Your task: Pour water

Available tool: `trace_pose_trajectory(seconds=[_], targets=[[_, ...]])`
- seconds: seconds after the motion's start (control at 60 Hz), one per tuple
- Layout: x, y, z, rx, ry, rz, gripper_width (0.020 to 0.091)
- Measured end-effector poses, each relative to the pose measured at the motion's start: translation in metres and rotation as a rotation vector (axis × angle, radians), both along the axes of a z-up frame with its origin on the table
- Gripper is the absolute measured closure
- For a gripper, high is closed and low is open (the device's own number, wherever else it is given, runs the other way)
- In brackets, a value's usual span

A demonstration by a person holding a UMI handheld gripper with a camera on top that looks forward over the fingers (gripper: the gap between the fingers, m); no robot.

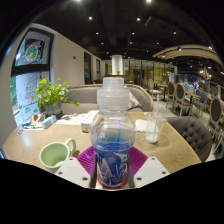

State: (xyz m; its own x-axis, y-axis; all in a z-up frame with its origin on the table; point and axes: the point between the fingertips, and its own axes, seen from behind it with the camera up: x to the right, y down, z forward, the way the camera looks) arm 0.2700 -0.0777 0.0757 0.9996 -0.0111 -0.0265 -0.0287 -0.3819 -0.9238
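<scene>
The jaws (112, 172) are clamped on a clear plastic water bottle (113, 135) — both magenta pads (88, 159) press against its lower body from either side, and it stands upright between them, filling the middle of the view. The bottle has a white cap and a blue label around its lower half.

Beyond it lies a round wooden counter (170, 152). A pale green mug (55, 154) sits on the counter to the left of the bottle, handle turned toward it. To the right, a little further off, stands a clear drinking glass (154, 127) — upright, apart from the bottle. A potted green plant (52, 96) stands at the counter's far left side, by the window. Behind the counter runs a grey padded bench seat (195, 130), with more chairs deeper in the room.
</scene>
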Motion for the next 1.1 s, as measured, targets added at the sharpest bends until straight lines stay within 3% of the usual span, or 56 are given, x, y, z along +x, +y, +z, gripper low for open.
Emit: trace_pose_trajectory(seconds=[0.133, 0.233, 0.283, 0.833, 1.1], targets=[[0.003, -0.002, -0.006, -0.055, -0.001, -0.029, 0.0556], [0.001, -0.013, -0.003, -0.110, 0.023, -0.049, 0.0236], [0.001, -0.022, 0.004, -0.124, 0.028, -0.060, 0.0267], [-0.073, -0.232, 0.153, -0.263, -0.019, -0.161, 0.0251], [-0.098, -0.277, 0.183, -0.251, -0.080, -0.161, 0.0250]])
